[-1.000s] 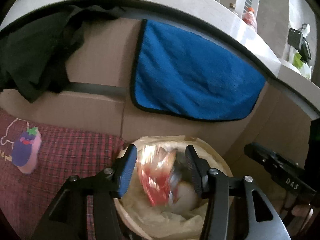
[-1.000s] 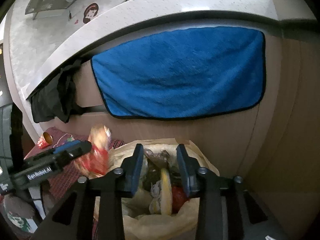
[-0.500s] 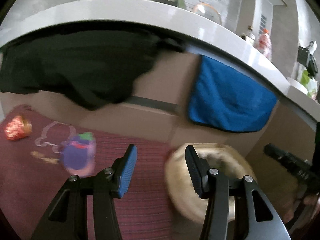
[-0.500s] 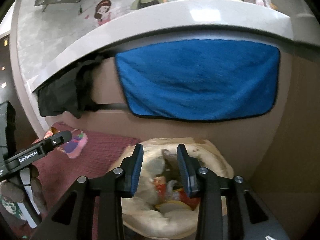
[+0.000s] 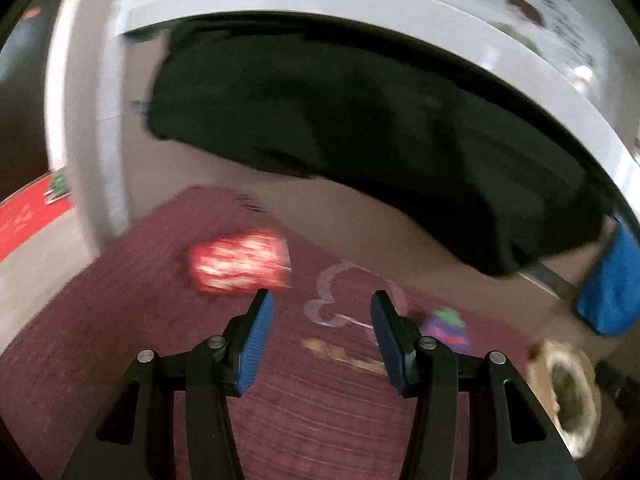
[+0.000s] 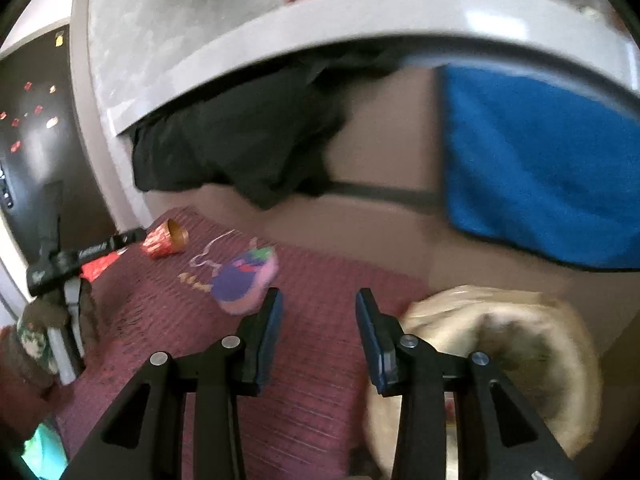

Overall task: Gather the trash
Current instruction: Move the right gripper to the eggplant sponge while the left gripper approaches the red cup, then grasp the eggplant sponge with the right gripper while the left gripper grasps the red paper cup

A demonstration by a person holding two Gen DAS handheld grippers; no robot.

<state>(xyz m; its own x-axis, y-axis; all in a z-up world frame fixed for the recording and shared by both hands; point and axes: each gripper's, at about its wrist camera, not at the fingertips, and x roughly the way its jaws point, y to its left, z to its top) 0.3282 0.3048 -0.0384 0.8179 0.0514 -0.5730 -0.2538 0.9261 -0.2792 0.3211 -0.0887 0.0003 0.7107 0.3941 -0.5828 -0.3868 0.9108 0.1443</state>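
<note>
Left tongs (image 5: 322, 312) and right tongs (image 6: 318, 308) gape, both empty.

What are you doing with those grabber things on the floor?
Picking up trash. Both grippers are open and empty. The left gripper points at a crumpled red wrapper on the dark red rug. The right gripper sits between a purple toy and the lined trash bin.
</note>
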